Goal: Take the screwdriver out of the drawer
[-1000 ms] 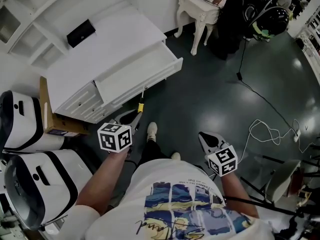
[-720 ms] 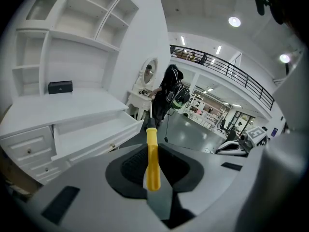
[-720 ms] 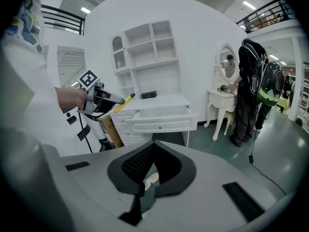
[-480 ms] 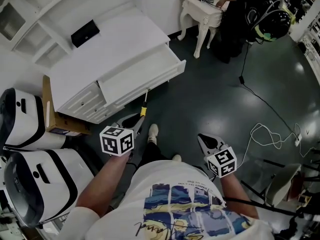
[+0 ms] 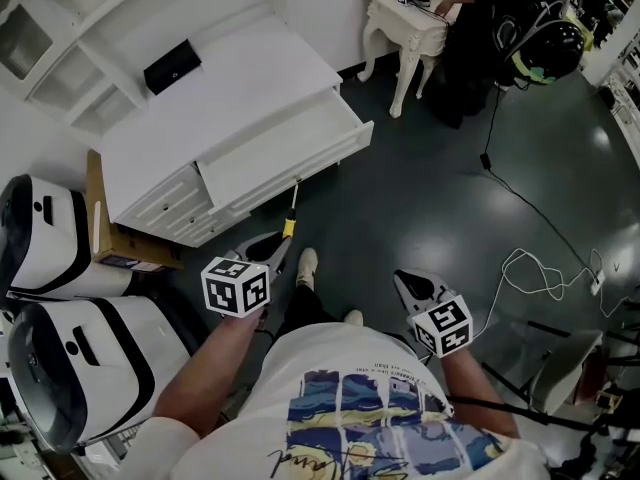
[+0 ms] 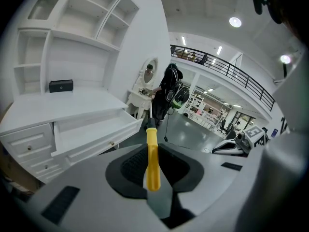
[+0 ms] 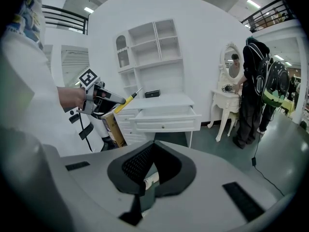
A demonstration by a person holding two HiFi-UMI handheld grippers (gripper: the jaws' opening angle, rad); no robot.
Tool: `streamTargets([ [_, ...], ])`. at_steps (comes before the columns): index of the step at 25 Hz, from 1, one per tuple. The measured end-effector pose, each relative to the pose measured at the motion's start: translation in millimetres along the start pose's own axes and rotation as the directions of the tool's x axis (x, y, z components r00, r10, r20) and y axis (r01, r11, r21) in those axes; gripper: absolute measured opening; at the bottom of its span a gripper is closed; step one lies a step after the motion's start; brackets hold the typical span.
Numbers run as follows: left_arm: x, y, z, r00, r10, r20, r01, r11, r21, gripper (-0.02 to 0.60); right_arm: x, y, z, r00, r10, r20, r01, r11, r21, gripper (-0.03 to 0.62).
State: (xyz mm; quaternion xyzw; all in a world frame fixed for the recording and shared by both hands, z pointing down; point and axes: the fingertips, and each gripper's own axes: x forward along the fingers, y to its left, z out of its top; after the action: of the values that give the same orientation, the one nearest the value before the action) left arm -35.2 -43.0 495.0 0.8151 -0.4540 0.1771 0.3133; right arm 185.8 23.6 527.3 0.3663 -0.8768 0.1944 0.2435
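Screwdriver (image 6: 152,163) sat clamped in the left gripper (image 5: 272,251), outside the open drawer (image 5: 300,163). The right gripper (image 5: 410,286) was closed, empty.

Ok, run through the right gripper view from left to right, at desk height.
left gripper → screwdriver in its jaws → open drawer → dressing table → person in dark clothes
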Motion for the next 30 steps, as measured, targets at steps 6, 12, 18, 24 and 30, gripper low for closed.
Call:
streamTargets([
  [6,4.8,-3.3,0.9,1.000,-0.001,-0.004,0.001,1.000,0.003,0.077,-1.3,-4.9,-3.1,1.000,-0.001,-0.003,0.001,1.000,0.004,0.025],
  [12,6.8,-5.2,4.0,1.000,0.001,-0.007,-0.001,1.000,0.005,0.077,0.0,-9.7,-1.3,1.000,0.002,0.000,-0.002,1.000,0.004,0.025],
  [18,5.4,-1.2,5.9,1.000,0.009,-0.009,-0.009,1.000,0.001,0.077,3.2,-7.0,-1.2,1.000,0.016,-0.007,-0.016,1.000,-0.007,0.025],
  [24,6.4,2.8,6.8,1.000,0.015,-0.011,-0.015,1.000,-0.005,0.077,9.1,-7.4,1.0,1.000,0.026,-0.005,-0.026,1.000,-0.010,0.025],
  [30,8.3,7.1,9.1,1.000,0.021,-0.013,-0.021,1.000,-0.009,0.077,13.7,-8.3,-0.4,0.999,0.032,-0.014,-0.032,0.999,-0.007,0.025],
])
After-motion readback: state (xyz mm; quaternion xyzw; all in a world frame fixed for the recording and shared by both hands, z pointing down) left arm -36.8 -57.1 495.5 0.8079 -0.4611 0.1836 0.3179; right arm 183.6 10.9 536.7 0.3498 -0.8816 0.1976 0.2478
